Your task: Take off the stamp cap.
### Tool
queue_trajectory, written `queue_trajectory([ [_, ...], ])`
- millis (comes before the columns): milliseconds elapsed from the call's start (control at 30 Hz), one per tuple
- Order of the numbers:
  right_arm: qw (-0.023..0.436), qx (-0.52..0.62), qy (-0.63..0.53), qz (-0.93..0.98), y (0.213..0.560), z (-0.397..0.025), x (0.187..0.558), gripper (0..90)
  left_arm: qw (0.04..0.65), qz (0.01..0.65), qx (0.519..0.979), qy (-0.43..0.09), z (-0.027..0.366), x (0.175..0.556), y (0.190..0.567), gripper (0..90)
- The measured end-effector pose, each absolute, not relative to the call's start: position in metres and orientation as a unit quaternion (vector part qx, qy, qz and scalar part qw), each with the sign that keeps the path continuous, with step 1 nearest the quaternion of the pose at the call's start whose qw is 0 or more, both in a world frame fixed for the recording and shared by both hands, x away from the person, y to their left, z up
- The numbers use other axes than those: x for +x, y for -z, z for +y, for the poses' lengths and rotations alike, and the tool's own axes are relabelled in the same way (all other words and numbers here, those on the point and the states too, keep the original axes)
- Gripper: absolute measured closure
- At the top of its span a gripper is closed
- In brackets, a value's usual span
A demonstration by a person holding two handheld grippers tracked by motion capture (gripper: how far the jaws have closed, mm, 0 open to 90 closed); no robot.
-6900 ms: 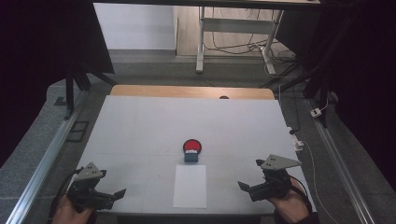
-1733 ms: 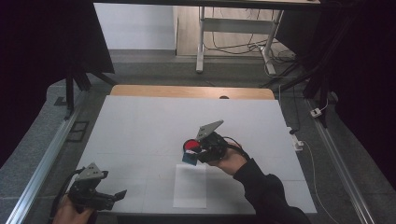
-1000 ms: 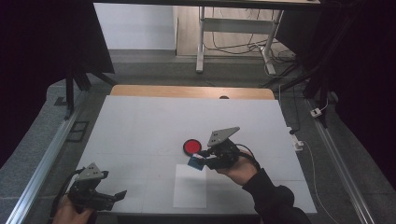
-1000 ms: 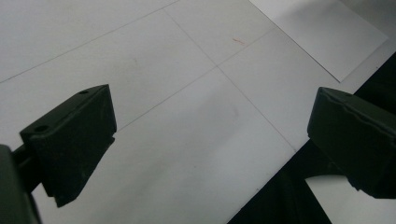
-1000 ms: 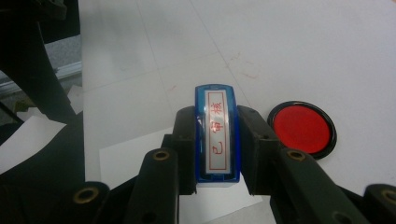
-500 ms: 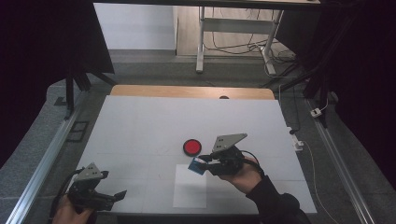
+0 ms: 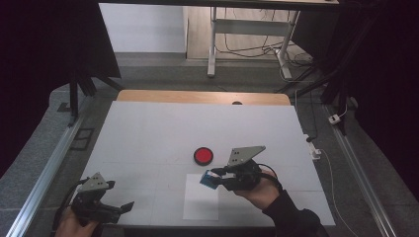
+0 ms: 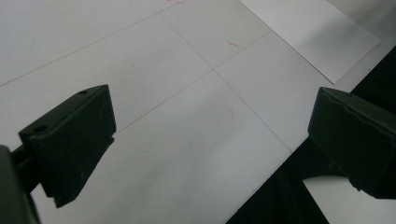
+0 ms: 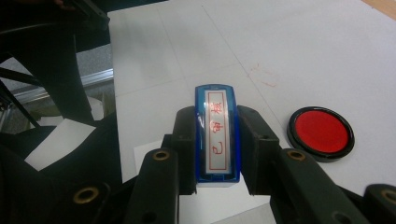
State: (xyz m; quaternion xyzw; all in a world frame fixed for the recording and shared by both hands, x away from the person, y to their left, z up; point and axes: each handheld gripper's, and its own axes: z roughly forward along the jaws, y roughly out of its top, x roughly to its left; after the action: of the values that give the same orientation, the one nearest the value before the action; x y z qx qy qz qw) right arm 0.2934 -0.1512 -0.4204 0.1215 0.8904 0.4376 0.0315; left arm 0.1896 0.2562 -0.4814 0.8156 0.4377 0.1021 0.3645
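blue stamp pinched in the right gripper above the sheet of paper

the right gripper [image 7: 217, 178] has its jaws closed on the two long sides of the blue stamp [image 9: 218, 133], holding it just over the near-left end of the white paper [image 7: 201, 203], with the red ink pad [image 7: 203, 156] near it on the table [image 7: 148, 128]; the stamp looks like small, light, rigid plastic with smooth sides that could slip, so a grip across the long flanks near the middle seems best; its printing face is turned up toward the right gripper view, red characters legible only in part, and its underside is hidden; the left gripper [image 7: 116, 207] rests at the table's near-left corner, jaws spread wide and empty
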Motion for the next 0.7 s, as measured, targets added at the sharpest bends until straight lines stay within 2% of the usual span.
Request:
queue_trajectory([
  [400,0.034,0.120,-0.438,0.890,0.4188,-0.1535,0.2959,70.2,0.377,0.422,0.817,-0.109,0.2529,0.1892,0.4771,0.0],
  [700,0.031,0.119,-0.441,0.889,0.4166,-0.1554,0.2982,70.2,0.396,0.407,0.819,-0.084,0.2482,0.1965,0.4770,0.0],
])
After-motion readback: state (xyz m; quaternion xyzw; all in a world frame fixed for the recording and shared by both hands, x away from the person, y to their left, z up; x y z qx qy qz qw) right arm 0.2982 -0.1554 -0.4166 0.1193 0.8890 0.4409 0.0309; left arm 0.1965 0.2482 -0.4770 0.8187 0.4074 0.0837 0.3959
